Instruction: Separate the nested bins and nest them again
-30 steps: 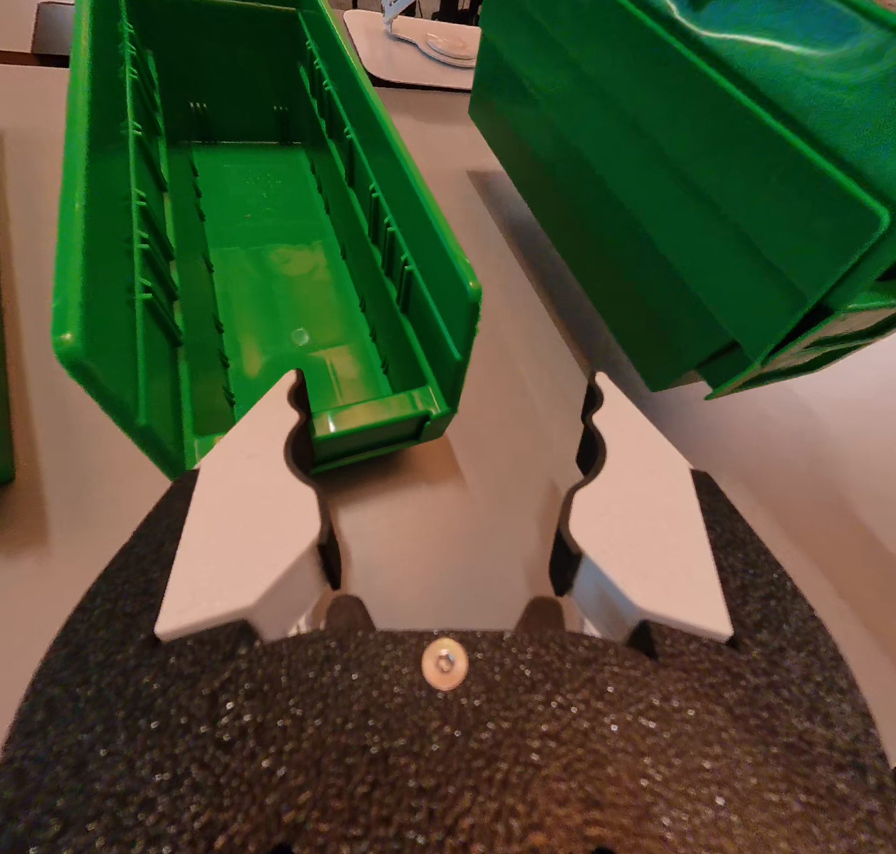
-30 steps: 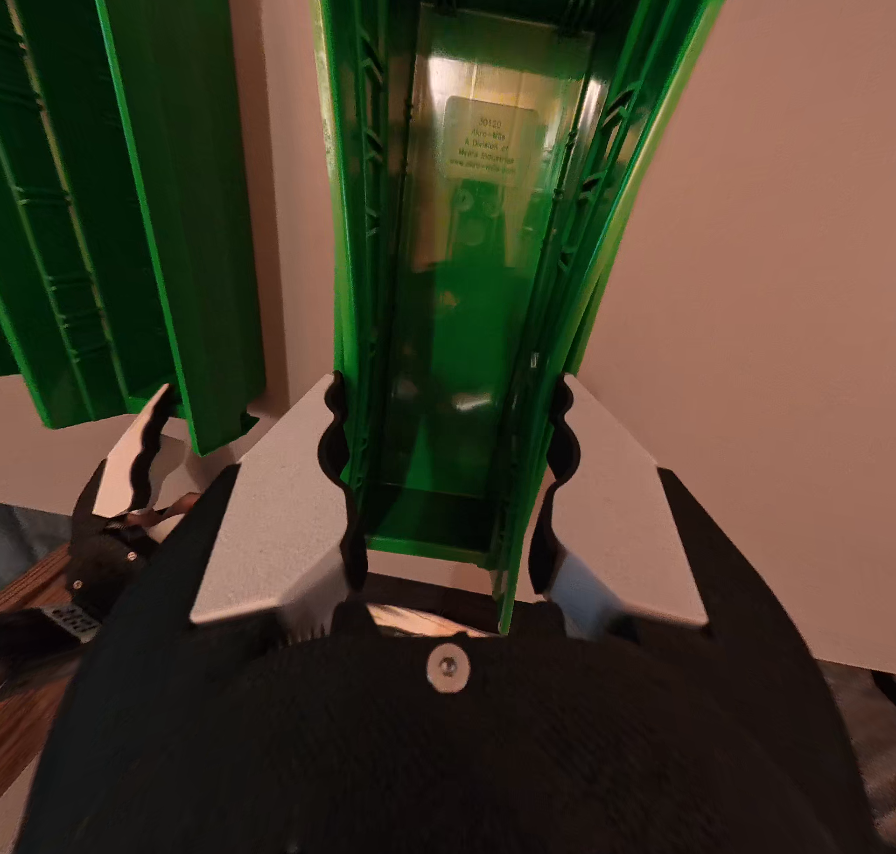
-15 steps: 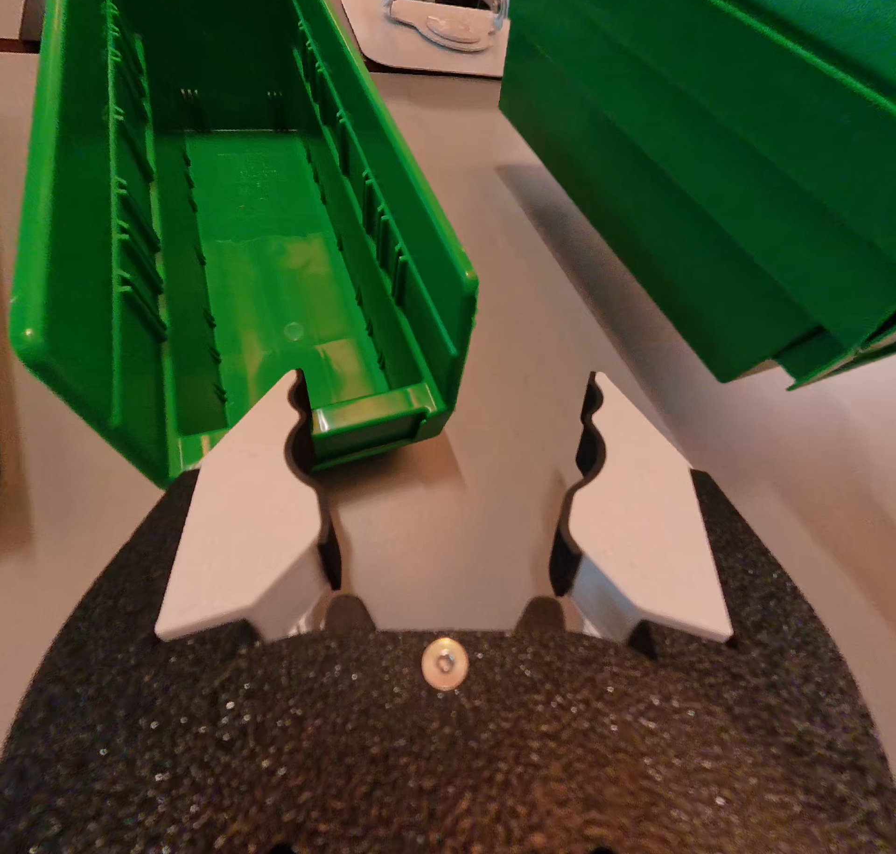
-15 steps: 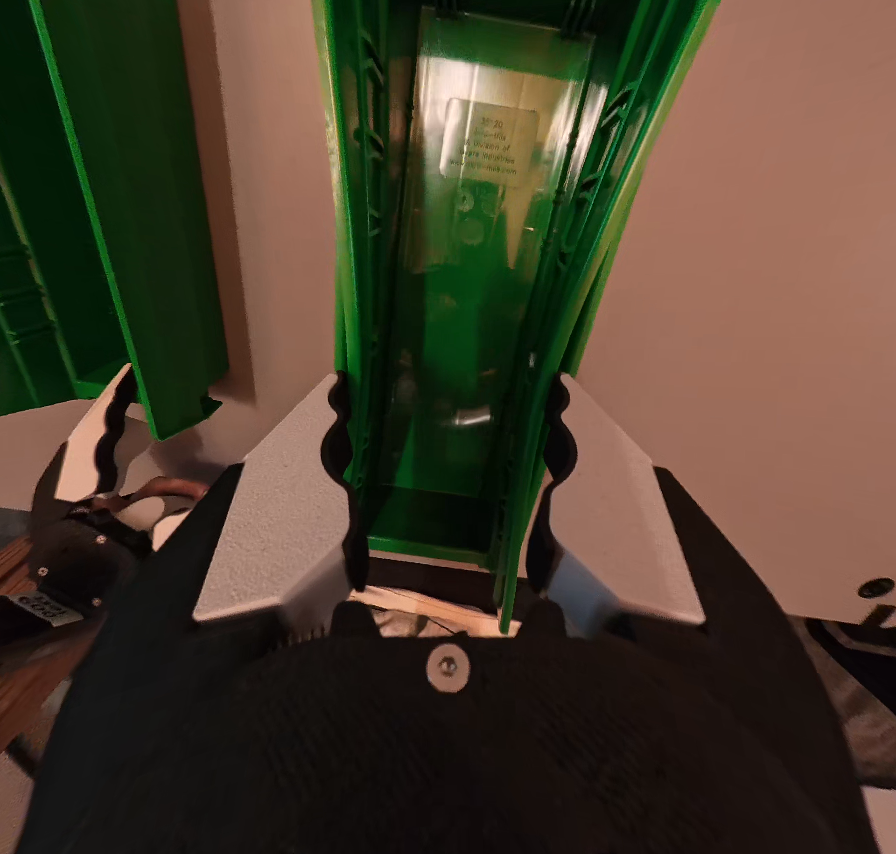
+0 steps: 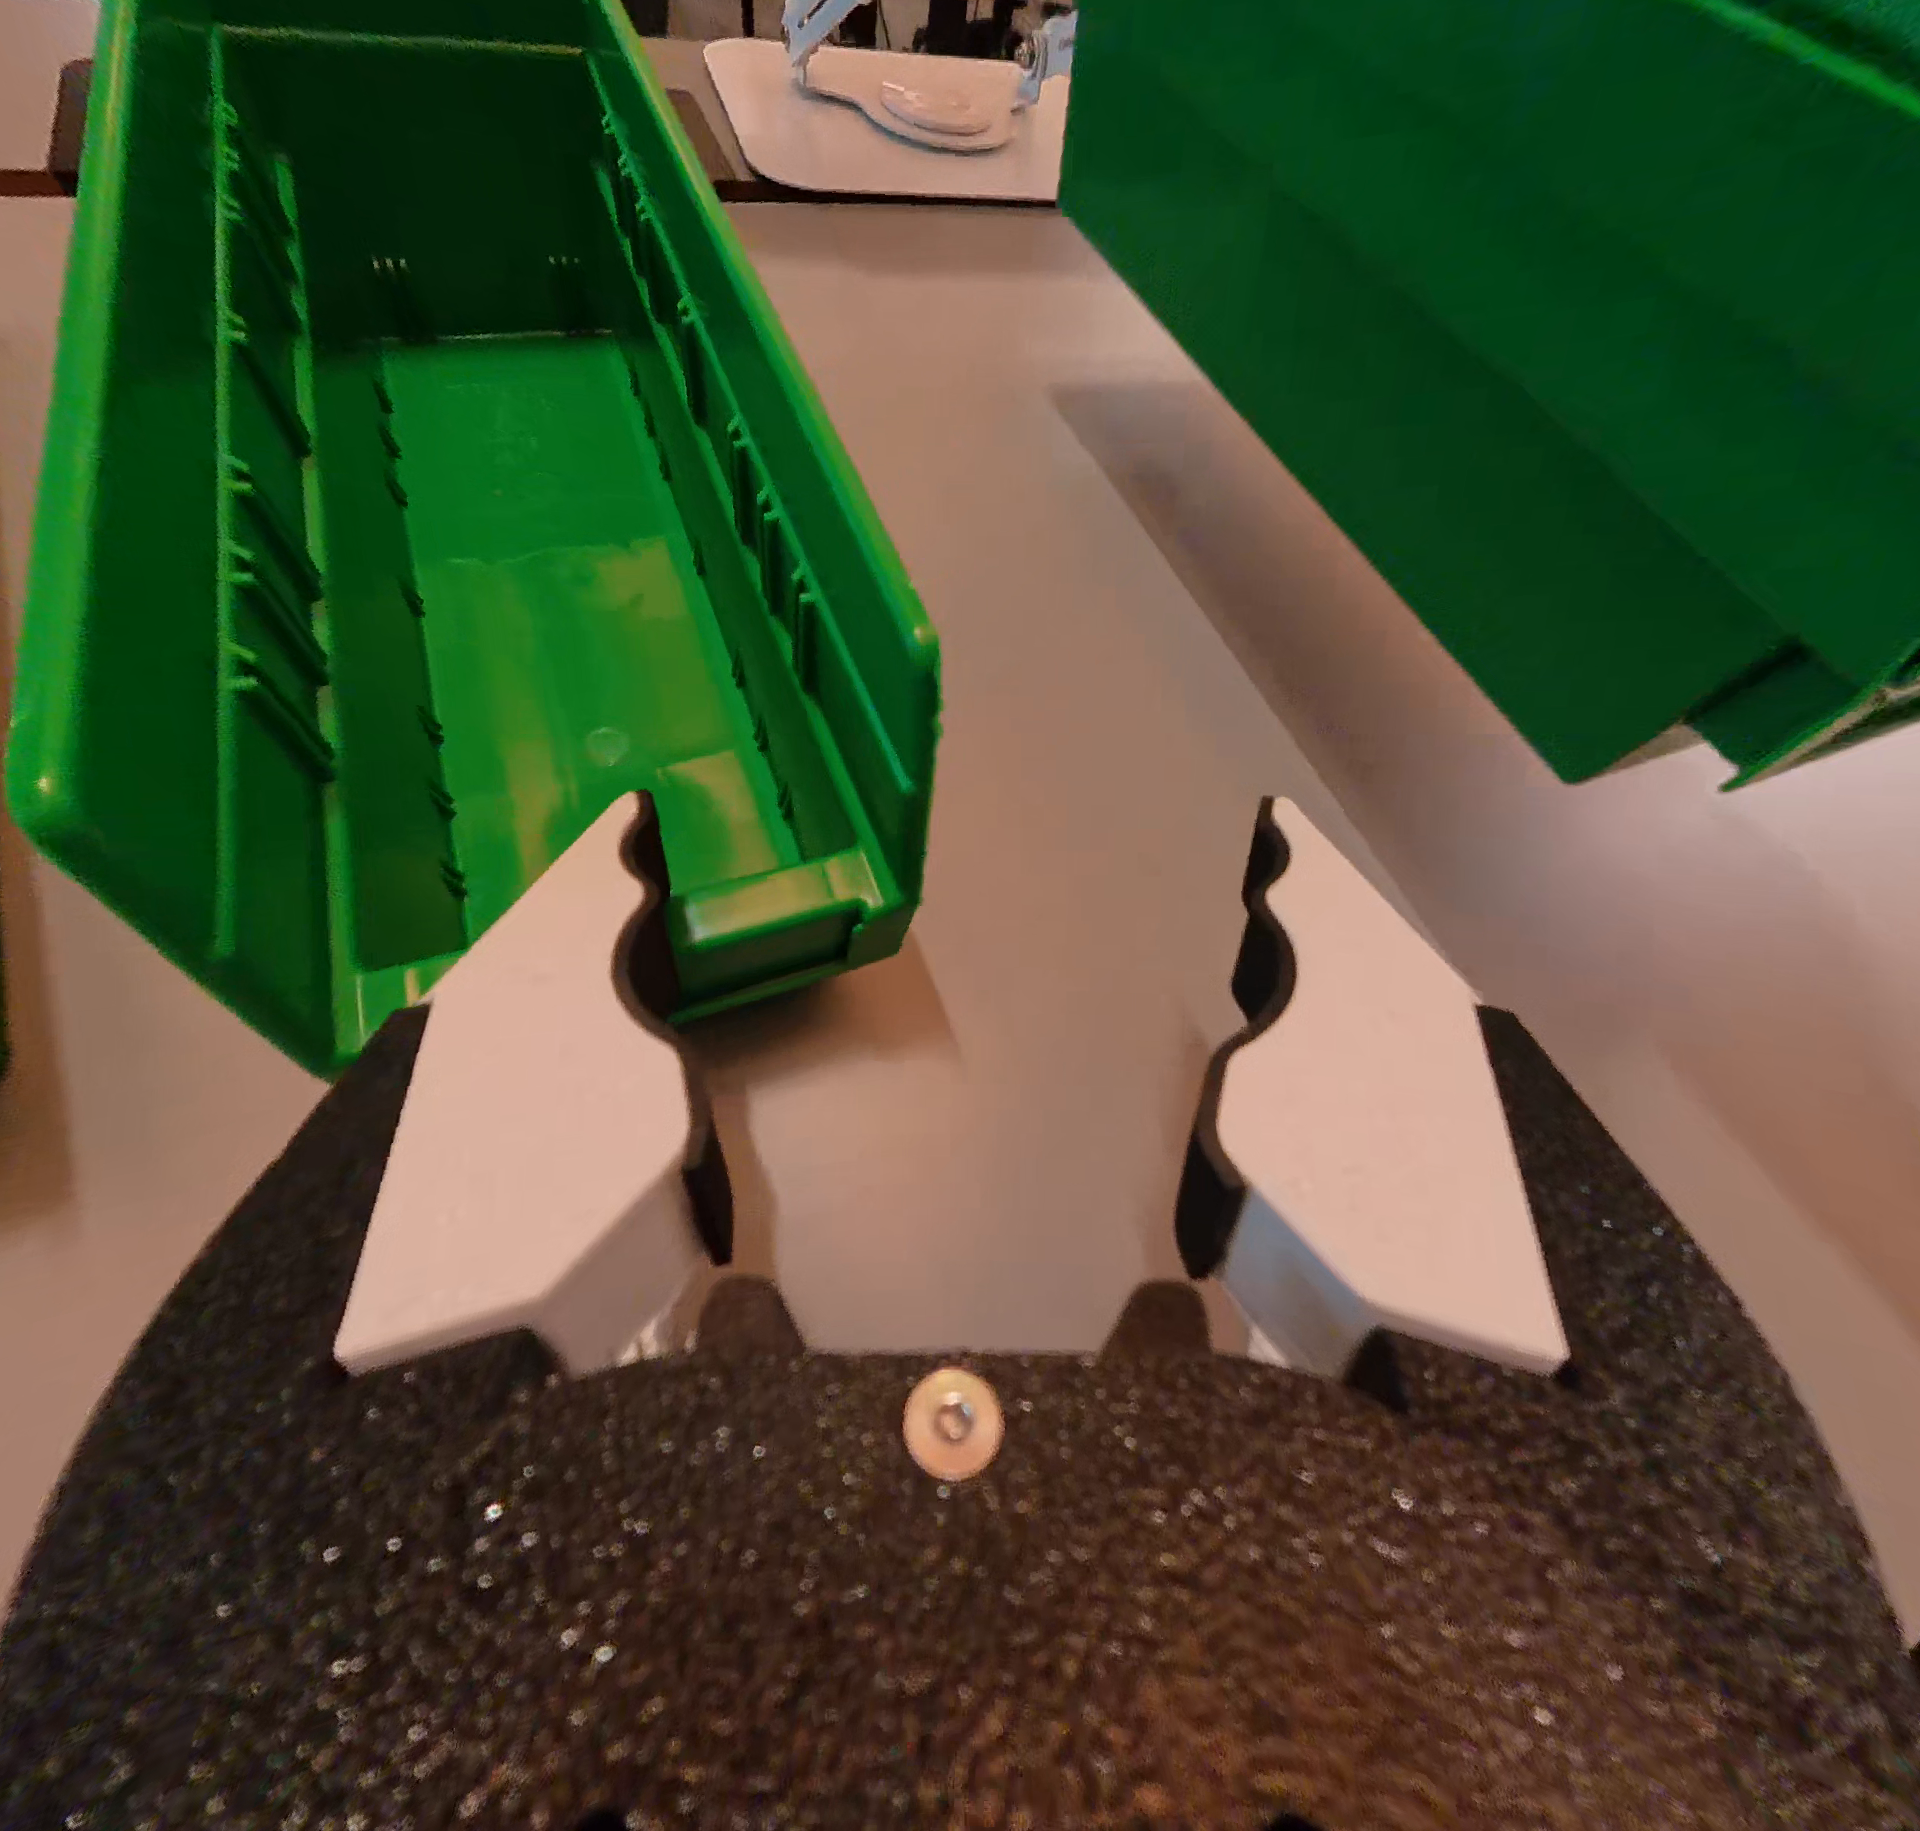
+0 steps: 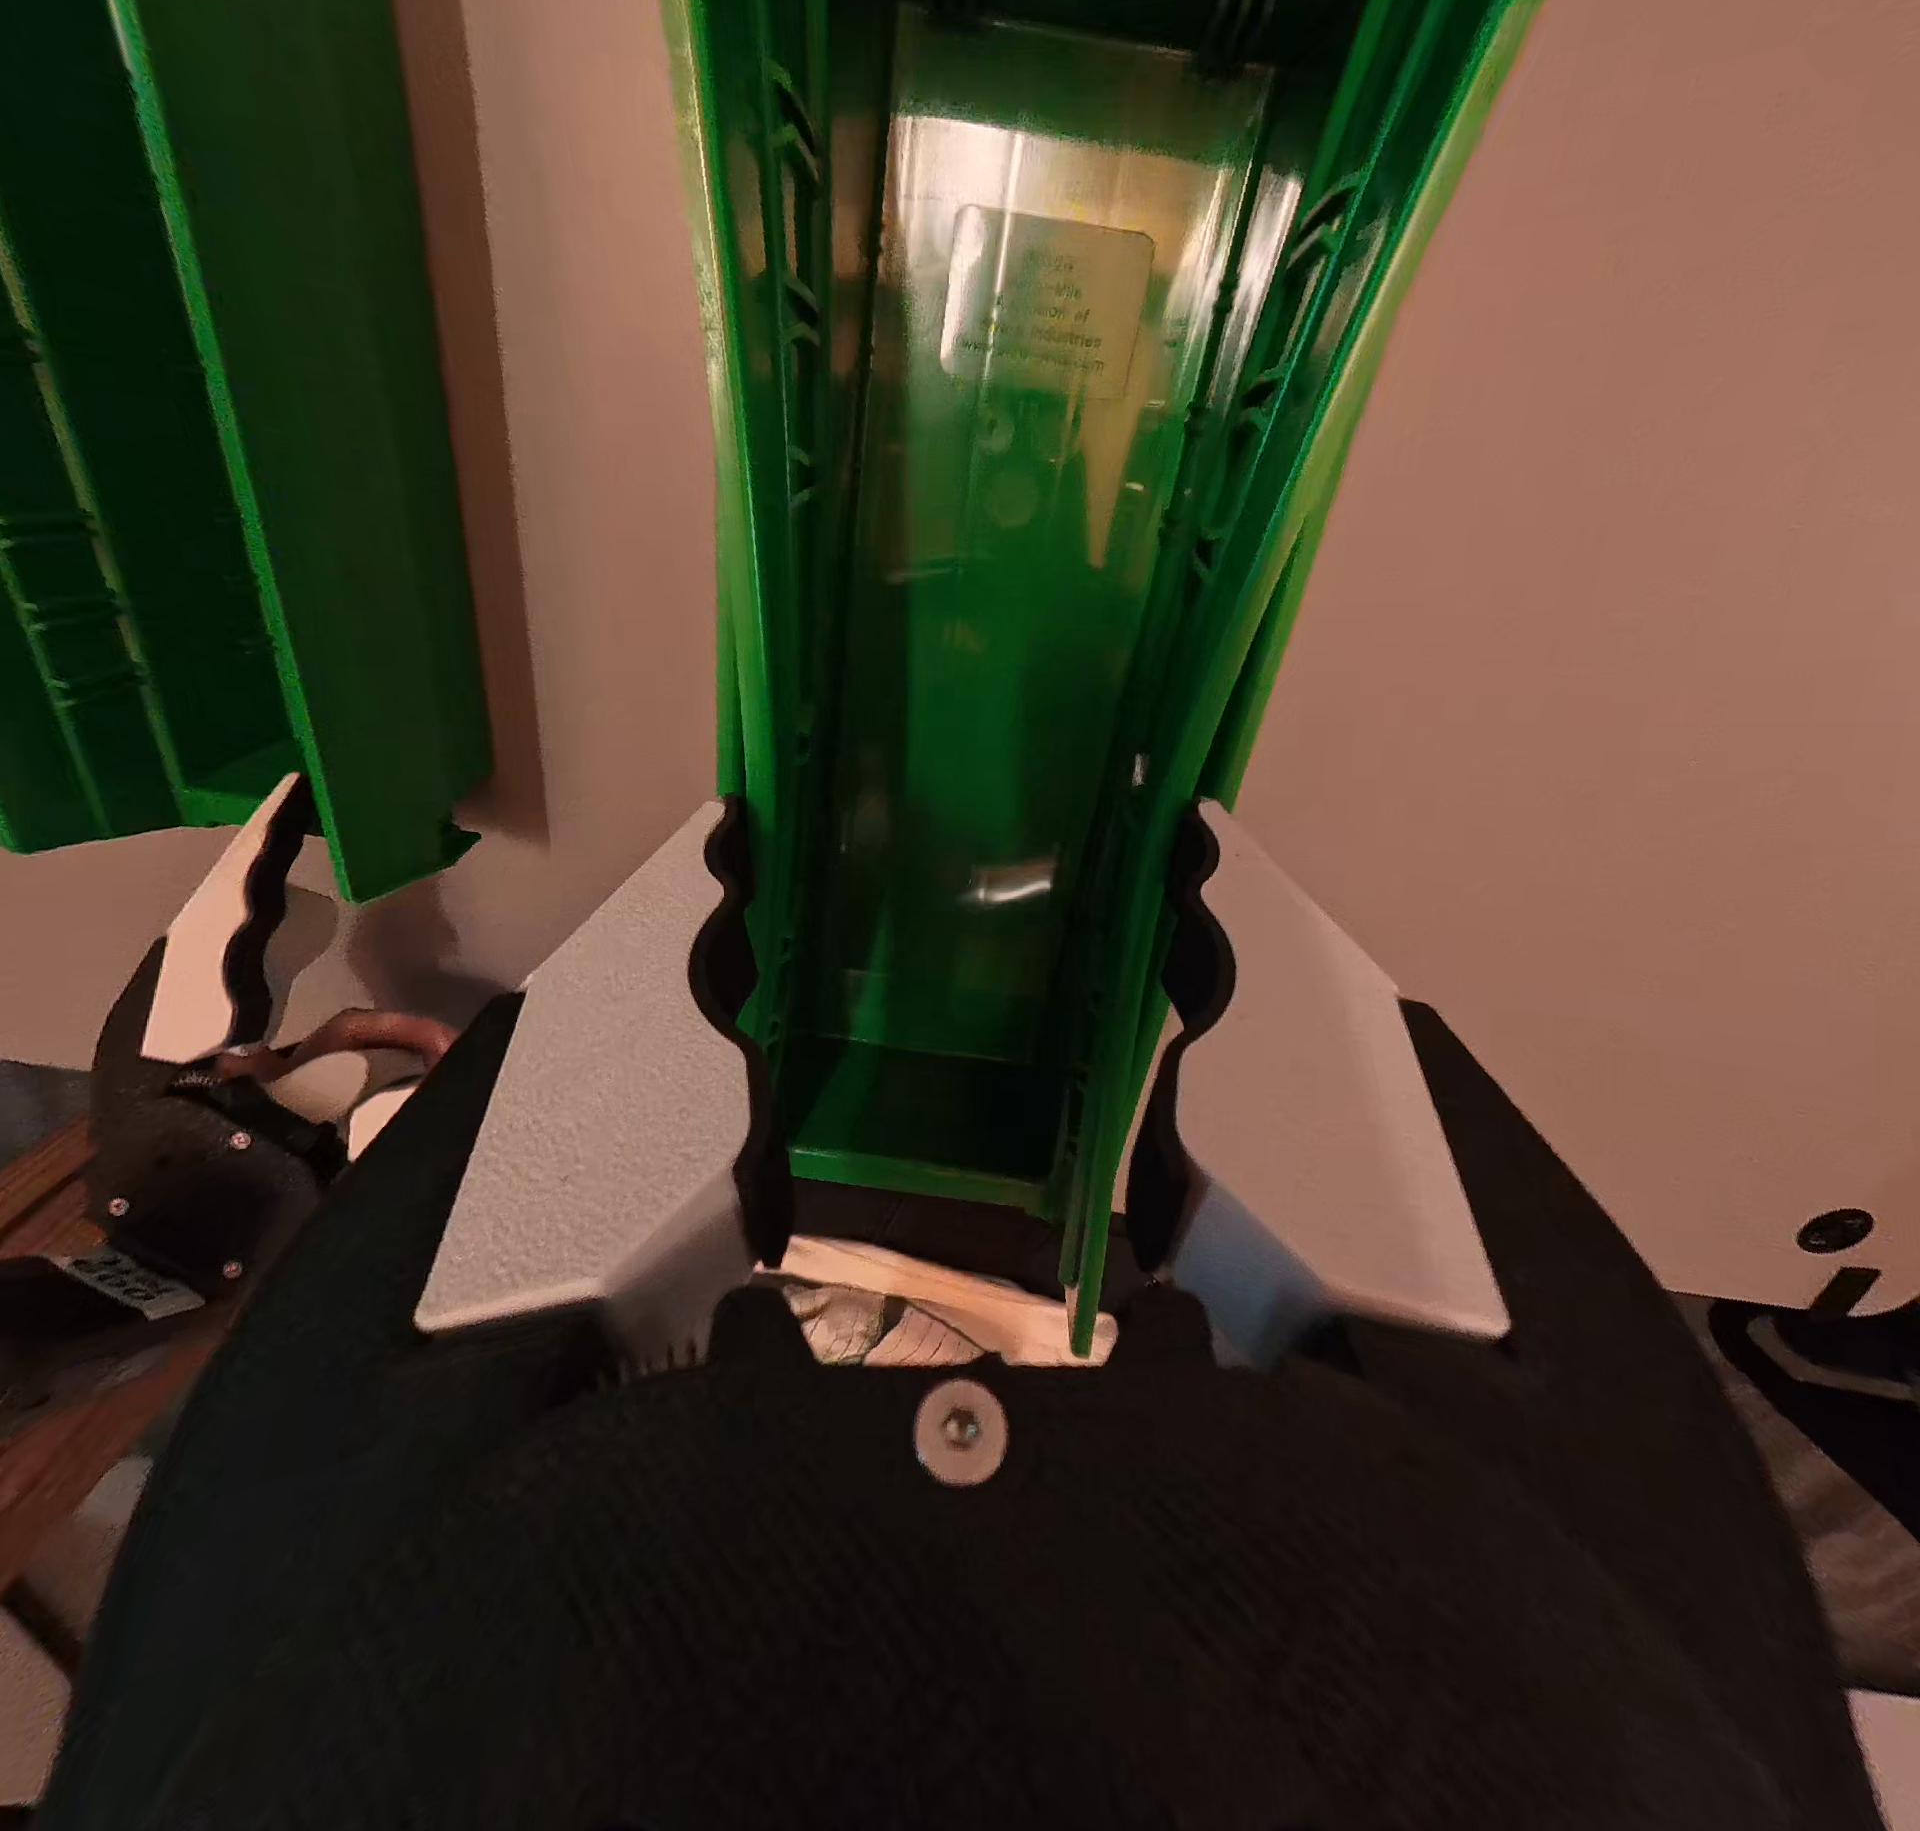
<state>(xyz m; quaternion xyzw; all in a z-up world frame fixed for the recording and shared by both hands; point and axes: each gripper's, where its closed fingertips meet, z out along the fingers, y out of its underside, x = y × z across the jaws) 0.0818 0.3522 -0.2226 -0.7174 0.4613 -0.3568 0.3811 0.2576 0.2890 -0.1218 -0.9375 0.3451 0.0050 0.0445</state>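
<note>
Left and right wrist views, task in mid-course.

Lone bin point(image 5: 540, 555), green, left of centre: lay open side up on the desk point(image 5: 1039, 586), low front lip nearest the camera, long axis running away to the far side. Empty inside, ribs visible along both long walls.

Left hand-held gripper point(image 5: 948, 815): jaws spread wide, nothing between them. Hovered just near of the lone bin's front lip, its left finger overlapping that lip in the view; contact impossible to confirm.

Held stack point(image 5: 1507, 275), green, upper right: carried clear of the desk, tilted, with a shadow cast on the bare desk below. Stepped edges at its near corner and a doubled right wall in the right wrist view; judged therefore to be two bins nested together, though not certain.

Right hand-held gripper point(image 6: 964, 815): clamped across the near end of the held stack, one finger outside each long wall. Pale sticker point(image 6: 1049, 301) on the floor of the inner bin.

Progress, as a judgement: separation at least partly done, one bin being well apart from the rest. Left to do: parting the held pair, if indeed two, then nesting again. Equally possible: re-nesting already in hand, with the held stack due to go down into the lone bin. Not decidable from these views alone.
</note>
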